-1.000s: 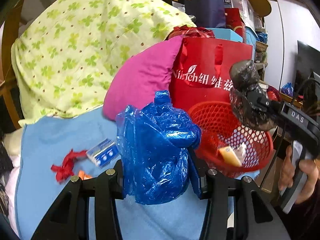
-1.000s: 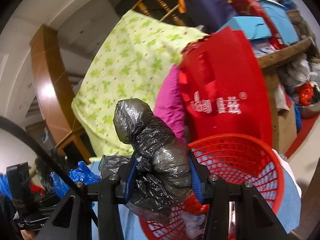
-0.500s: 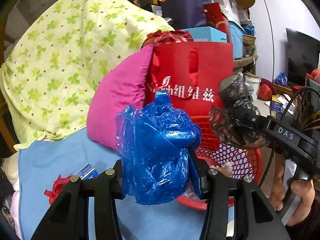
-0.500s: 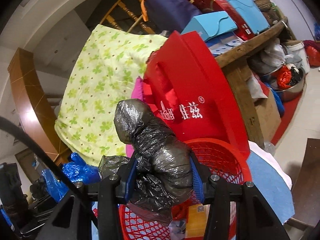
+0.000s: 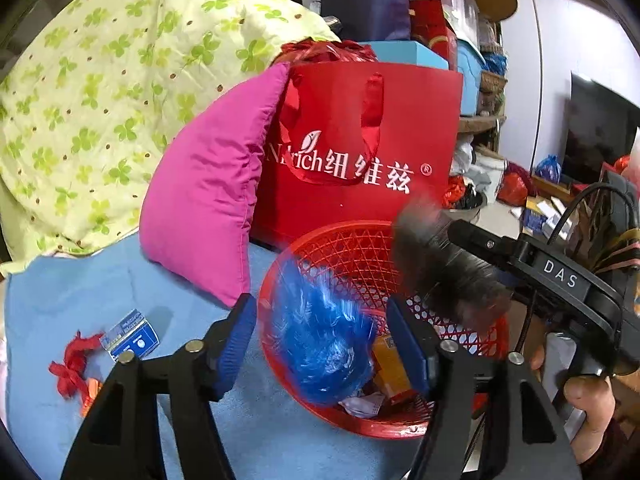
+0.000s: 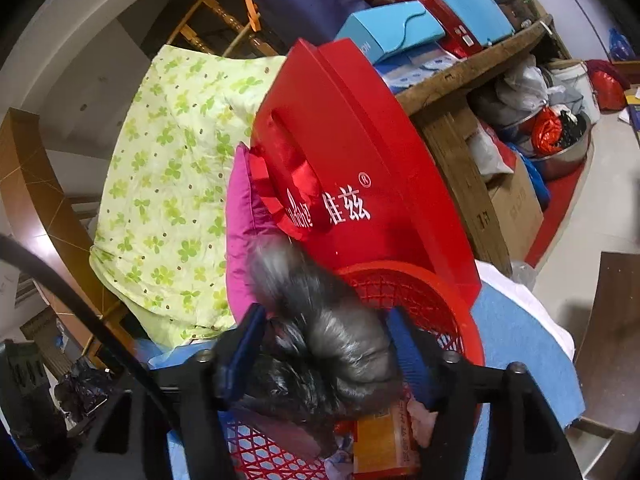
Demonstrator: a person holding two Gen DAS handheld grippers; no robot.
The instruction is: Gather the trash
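Both grippers tilt down over the red basket (image 5: 362,246). The left gripper (image 5: 322,346) is opening, its pads clear of the blurred blue bag (image 5: 320,340) between them, above the basket. The right gripper (image 6: 326,354) is opening too, the blurred black bag (image 6: 320,324) loose between its pads over the basket's near rim.

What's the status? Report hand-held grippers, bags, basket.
Left hand-held gripper opening, blue bag dropping clear into red basket. Right hand-held gripper opening, black bag falling over basket. Nothing in the way.
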